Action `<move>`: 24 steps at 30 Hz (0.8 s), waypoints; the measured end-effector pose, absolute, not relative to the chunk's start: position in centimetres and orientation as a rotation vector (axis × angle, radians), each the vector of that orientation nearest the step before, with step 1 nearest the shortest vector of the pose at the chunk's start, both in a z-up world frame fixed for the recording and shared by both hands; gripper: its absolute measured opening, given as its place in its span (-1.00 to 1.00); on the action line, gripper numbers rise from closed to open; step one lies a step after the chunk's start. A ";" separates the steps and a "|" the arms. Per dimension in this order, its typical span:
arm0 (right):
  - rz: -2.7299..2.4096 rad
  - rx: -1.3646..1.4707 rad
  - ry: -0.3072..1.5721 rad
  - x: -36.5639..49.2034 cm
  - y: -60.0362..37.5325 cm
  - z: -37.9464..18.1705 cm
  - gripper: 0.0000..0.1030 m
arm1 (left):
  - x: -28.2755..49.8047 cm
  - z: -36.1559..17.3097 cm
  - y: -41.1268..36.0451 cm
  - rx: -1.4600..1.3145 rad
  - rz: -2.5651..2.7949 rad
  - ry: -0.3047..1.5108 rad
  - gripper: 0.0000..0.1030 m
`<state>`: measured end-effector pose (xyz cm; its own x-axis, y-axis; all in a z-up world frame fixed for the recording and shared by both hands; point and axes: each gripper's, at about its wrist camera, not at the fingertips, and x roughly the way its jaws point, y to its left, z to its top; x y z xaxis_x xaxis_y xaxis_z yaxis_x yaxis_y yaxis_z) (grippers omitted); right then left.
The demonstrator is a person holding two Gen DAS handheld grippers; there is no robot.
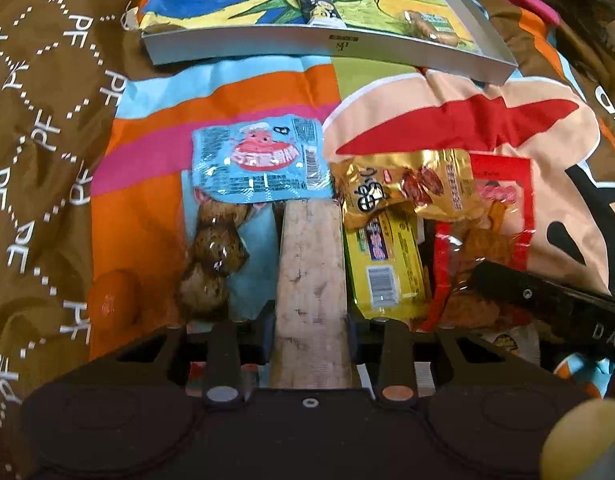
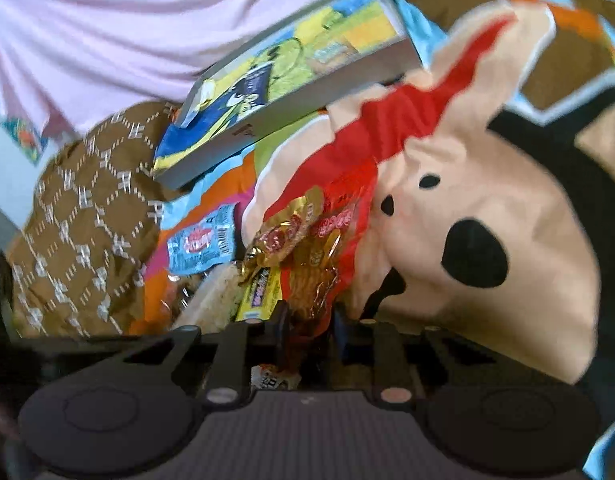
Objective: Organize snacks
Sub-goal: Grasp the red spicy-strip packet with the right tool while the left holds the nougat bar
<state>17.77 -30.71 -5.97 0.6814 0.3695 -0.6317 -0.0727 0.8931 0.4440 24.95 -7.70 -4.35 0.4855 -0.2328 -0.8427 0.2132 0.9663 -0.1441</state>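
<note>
My left gripper (image 1: 310,322) is shut on a long pale rice-cracker bar (image 1: 309,280) that points forward between the jaws. Beside it lie a blue snack packet (image 1: 261,160), a clear pack of brown pieces (image 1: 215,256), a yellow bar (image 1: 387,268), a gold packet (image 1: 407,182) and a red packet (image 1: 491,220). My right gripper (image 2: 309,330) is shut on the red packet (image 2: 319,276); its black finger (image 1: 547,296) shows in the left wrist view. A shallow grey tray (image 1: 327,46) with a cartoon liner holds two snacks (image 1: 315,0) farther back.
Everything lies on a wrinkled brown and multicoloured cartoon bedspread (image 1: 47,140). An orange round object (image 1: 115,300) sits at the left. The tray (image 2: 267,120) also shows in the right wrist view, with a person's pink clothing (image 2: 127,32) behind it.
</note>
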 end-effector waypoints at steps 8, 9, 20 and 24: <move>0.178 0.271 0.757 15.3 -31.1 -4.7 -0.45 | 23.6 -3.7 -7.9 0.006 -0.260 1.032 -0.32; 0.174 0.273 0.755 15.2 -31.4 -4.6 -0.45 | 23.5 -3.6 -8.0 0.003 -0.260 1.028 -0.32; 0.154 0.260 0.758 15.8 -31.7 -5.2 -0.27 | 22.7 -2.2 -6.3 -0.080 -0.295 1.018 -0.32; 0.137 0.200 0.724 15.9 -31.1 -5.2 -0.07 | 22.3 -2.2 -5.2 -0.129 -0.277 1.001 -0.32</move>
